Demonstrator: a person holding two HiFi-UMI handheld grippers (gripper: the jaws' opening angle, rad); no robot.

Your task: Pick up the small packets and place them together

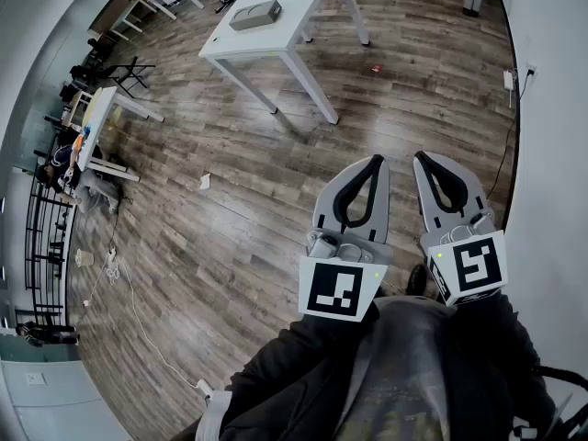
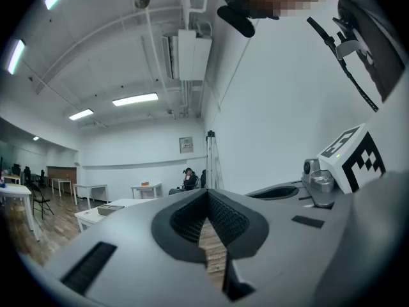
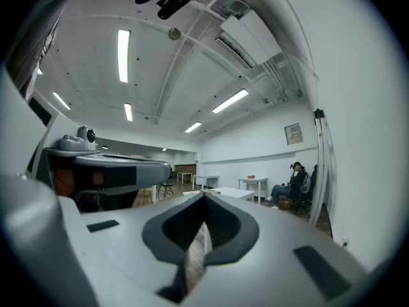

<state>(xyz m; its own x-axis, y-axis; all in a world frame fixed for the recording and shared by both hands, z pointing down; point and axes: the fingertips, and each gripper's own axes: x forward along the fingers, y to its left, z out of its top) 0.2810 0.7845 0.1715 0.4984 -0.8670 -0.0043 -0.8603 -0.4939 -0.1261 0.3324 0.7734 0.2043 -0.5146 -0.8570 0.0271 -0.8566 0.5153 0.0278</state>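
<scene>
Left gripper (image 1: 376, 162): jaws closed tip to tip with nothing between them. It is held level, close to the person's body.
Right gripper (image 1: 418, 157): also closed and empty. It sits just beside the left one and points the same way.
Between the jaws: each gripper view shows only a sliver of wooden floor (image 1: 230, 200) through the gap behind the meeting pads.
Small packets: none can be made out in any view, so their long axis cannot be read from here.
Likely direction: a white table (image 1: 276, 35) stands well ahead of both grippers, up and to the left in the head view.
Nearer hand: probably the left gripper, since the table lies towards its side, though the difference is slight.
Container: a flat grey box (image 1: 254, 14) rests on the table top near its far end.
Contents: too far away and too small to tell whether it holds packets.
Floor: one red scrap (image 1: 375, 67) lies by the table's right legs, and it is unclear whether it is a packet.
Step, as judged: no pick is under way. The person has to reach the table before either pair of jaws needs to open.
</scene>
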